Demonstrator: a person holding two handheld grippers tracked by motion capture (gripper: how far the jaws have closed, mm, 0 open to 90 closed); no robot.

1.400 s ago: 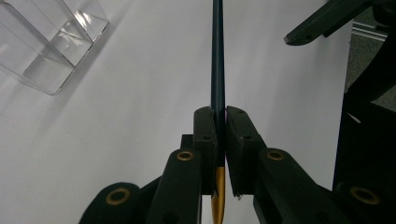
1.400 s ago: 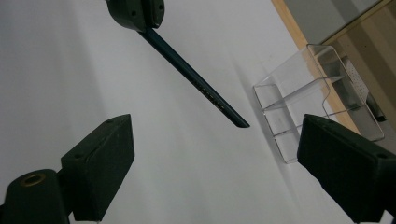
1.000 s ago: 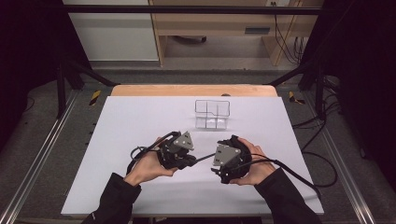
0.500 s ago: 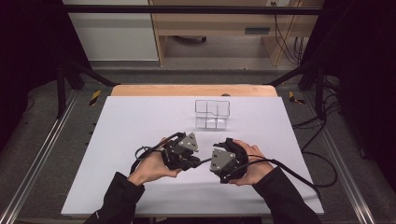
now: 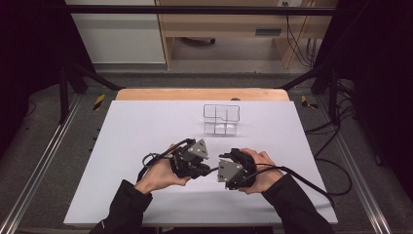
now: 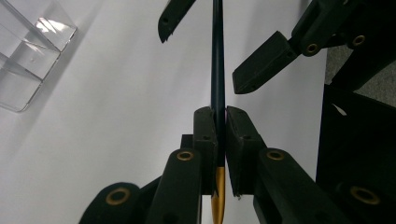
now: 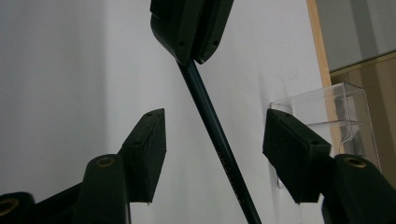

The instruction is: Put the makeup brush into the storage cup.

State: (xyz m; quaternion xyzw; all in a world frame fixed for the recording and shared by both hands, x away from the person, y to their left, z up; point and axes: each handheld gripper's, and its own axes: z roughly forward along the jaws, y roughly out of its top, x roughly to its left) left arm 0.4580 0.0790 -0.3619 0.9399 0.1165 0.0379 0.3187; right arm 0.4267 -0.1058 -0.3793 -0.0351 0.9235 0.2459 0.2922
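A slim dark pencil [image 6: 217,56] with a gold end is clamped between the pads of my left gripper [image 6: 221,112], which is shut on it. The pencil runs across to my right gripper [image 7: 217,135]. That gripper's jaws have just been closing and stand on either side of the pencil [image 7: 205,107], with a gap at each pad. In the high view the left gripper [image 5: 207,170] and right gripper [image 5: 220,173] face each other tip to tip at the front middle of the white table sheet [image 5: 146,126].
A clear plastic compartment box [image 5: 221,118] stands behind the hands near the table's far edge. It also shows as the clear box [image 7: 336,107] beside the right jaw. A wooden strip [image 5: 195,94] borders the far side. Cables trail off to the right.
Both hands keep their place at the front middle. The two grippers stay tip to tip, and the left one keeps hold of the pencil.
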